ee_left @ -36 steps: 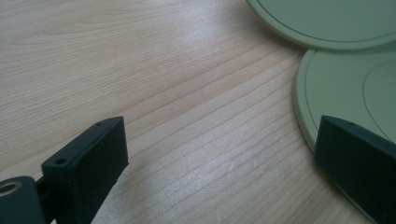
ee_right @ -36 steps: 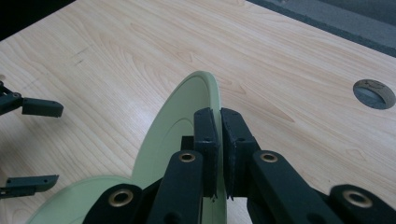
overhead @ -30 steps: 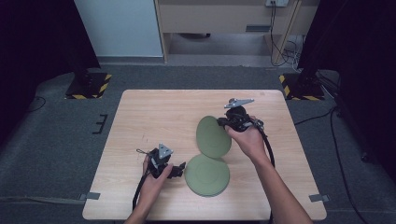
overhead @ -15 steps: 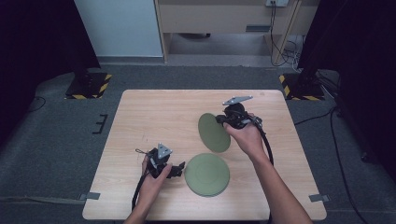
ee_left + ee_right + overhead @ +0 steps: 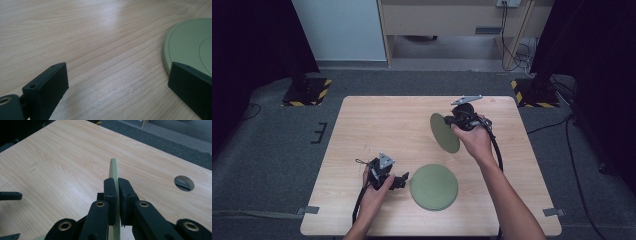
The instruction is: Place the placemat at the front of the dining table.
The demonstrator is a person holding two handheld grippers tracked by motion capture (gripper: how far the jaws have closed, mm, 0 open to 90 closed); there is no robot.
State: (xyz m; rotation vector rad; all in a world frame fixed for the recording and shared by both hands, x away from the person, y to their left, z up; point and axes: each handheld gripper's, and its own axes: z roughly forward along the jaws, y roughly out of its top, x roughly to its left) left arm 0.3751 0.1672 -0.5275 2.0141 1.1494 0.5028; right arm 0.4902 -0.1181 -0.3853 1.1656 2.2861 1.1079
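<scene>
Since the earlier frames the right hand has carried its green plate [image 5: 444, 132] up and away from the second plate, toward the far right part of the wooden table [image 5: 377, 120]; the two plates overlapped before and now sit well apart. That second green plate [image 5: 434, 186] lies flat near the table's front edge, unmoved. The lifted plate stands on edge, tilted, clear of the tabletop, and the right gripper [image 5: 455, 120] is clamped hard on its rim; in the right gripper view the jaws of the right gripper [image 5: 117, 188] pinch the thin pale-green edge [image 5: 113, 170] between them. The left gripper [image 5: 401, 180] has kept its place just beside the flat plate's left rim, resting low on the wood with its jaws wide apart and nothing between them; in the left gripper view the flat plate [image 5: 192, 47] reaches the right-hand jaw's side. My reading is that the stack has been split, and the held plate now needs setting down on free table, while the left gripper is placed to steady or take the other one
</scene>
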